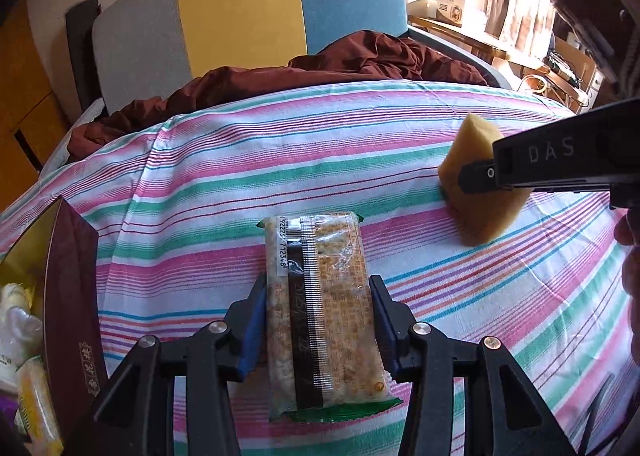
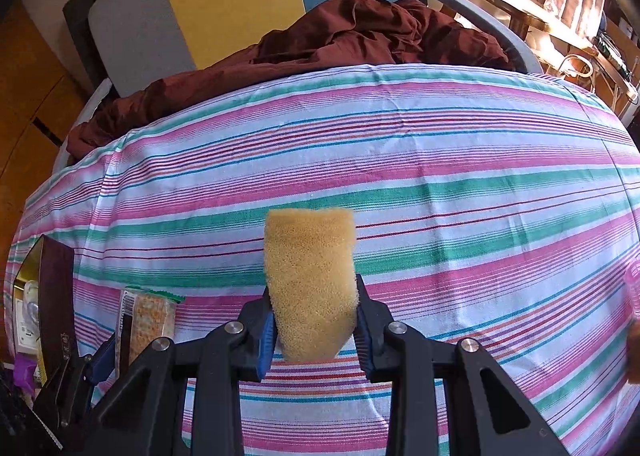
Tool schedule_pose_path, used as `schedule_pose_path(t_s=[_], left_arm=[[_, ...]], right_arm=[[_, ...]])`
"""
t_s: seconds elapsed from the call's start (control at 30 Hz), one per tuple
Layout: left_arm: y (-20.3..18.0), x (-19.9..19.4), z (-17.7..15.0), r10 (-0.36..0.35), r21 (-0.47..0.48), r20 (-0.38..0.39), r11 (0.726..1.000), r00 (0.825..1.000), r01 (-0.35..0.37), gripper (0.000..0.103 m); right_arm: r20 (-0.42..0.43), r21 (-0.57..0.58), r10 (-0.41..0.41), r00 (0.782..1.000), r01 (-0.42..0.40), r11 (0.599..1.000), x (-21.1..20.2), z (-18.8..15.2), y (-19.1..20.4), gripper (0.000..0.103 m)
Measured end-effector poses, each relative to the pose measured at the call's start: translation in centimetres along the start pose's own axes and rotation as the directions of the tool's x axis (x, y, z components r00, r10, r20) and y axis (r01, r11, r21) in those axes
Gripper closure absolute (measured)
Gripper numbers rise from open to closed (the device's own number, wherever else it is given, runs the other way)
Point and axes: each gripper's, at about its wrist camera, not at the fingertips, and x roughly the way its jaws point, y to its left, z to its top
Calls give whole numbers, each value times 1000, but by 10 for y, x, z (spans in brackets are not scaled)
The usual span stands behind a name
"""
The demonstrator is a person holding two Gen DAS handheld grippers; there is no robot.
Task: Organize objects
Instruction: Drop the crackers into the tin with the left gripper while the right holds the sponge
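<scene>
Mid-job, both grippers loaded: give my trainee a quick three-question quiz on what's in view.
1. True or false: the left gripper is shut on the snack packet.
2. What does the right gripper hold? A) yellow sponge B) pink cup C) brown blanket
3. Fill in: the dark red box lies to the ___ of the snack packet in the left wrist view.

Key:
1. True.
2. A, the yellow sponge.
3. Left, at the edge of the striped sheet.
</scene>
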Motion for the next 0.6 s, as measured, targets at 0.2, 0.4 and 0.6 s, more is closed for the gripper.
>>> schedule_pose_path(t_s=[0.2,0.4,0.6], left_arm=[[7,-20,-9,3,-3,19,1000,1000,-3,55],[14,-46,-14,-7,-15,54,1000,999,7,55],[22,-74,-19,-7,-16,97,1000,995,9,55]], right_arm=[[-7,-32,1,1000,-1,999,2,-1,7,71],[0,-71,31,1000,-31,997,2,-2,17,72],[-1,-140,40,999,-40,989,3,-9,35,72]])
